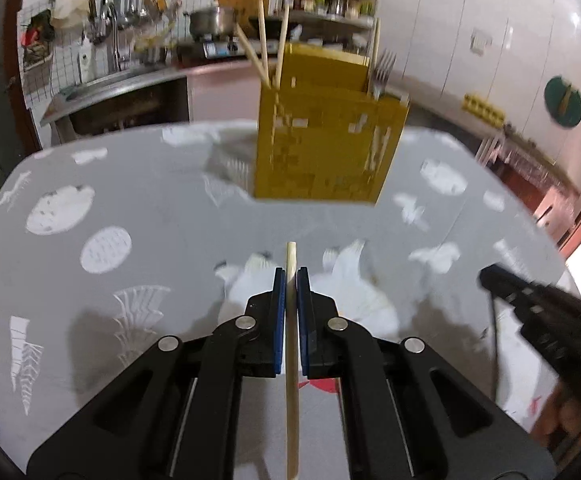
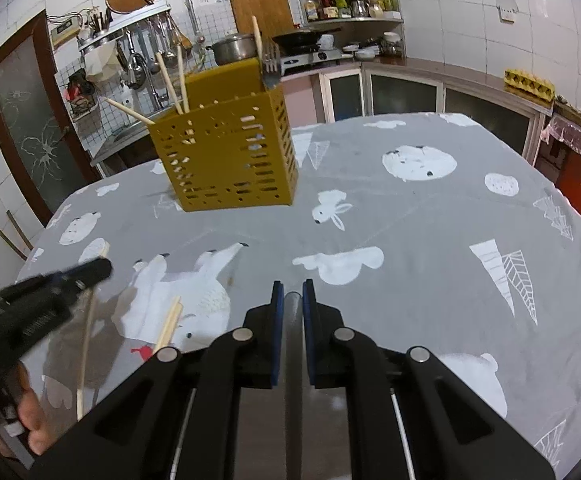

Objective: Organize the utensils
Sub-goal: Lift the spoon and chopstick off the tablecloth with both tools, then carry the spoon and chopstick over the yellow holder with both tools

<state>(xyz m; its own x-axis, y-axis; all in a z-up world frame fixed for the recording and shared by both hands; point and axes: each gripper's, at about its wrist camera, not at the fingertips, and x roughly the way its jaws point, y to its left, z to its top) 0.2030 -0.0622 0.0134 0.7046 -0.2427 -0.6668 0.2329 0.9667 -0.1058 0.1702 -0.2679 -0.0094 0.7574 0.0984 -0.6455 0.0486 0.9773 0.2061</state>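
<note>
Left tongs (image 1: 290,276) pinch a chopstick (image 1: 291,360) lengthwise along their pointing line; the yellow holder (image 1: 326,148) stands straight ahead. Right tongs (image 2: 290,292) pinch a metal handle (image 2: 291,308).

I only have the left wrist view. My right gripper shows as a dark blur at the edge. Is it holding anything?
Observer: Yes, the right gripper is shut on a metal handle.
Operator: Any chopsticks left on the table?
Observer: Two more lie together on the tablecloth, at.
Operator: Is my chopstick off the table?
Observer: It looks so: the left gripper holds a chopstick tilted above the cloth.
</note>
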